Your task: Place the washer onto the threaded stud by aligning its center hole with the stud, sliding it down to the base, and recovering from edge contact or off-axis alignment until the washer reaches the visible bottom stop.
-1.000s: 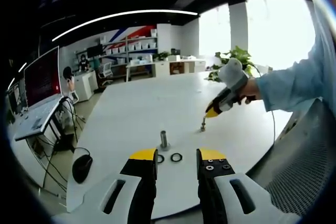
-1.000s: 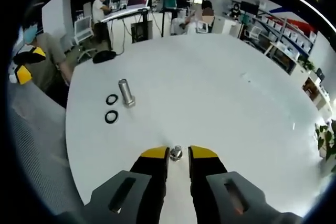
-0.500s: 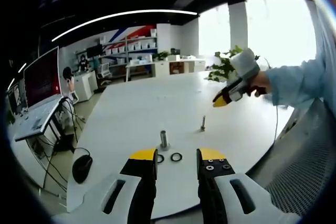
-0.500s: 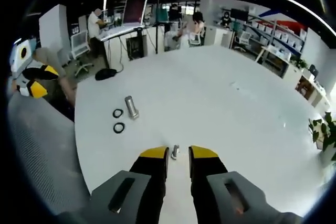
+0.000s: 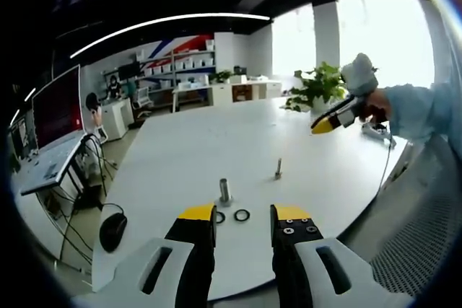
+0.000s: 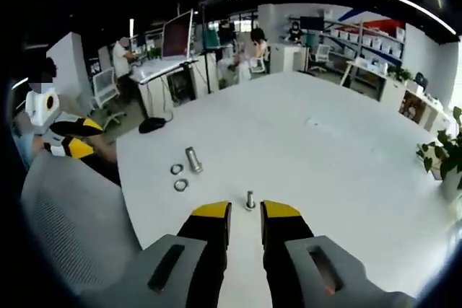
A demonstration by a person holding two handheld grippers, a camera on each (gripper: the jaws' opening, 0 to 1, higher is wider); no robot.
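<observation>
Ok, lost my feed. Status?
Both grippers open, empty. Two washers loose on table beside metal cylinder. Threaded stud bare, unobstructed.

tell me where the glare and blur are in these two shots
Left gripper view: the windows at upper right are blown out white, and the right gripper in front of them is soft; the stud and washers stay readable. Right gripper view: dimmer, even lighting, fisheye bending the table edge, washers small and blurry.

The threaded stud [image 5: 279, 169] is too small to show whether a washer sits at its base — the same holds in the right gripper view [image 6: 250, 200]. The two rings [image 5: 231, 216] by the metal cylinder [image 5: 224, 191] are tiny — washers or not, unclear.
</observation>
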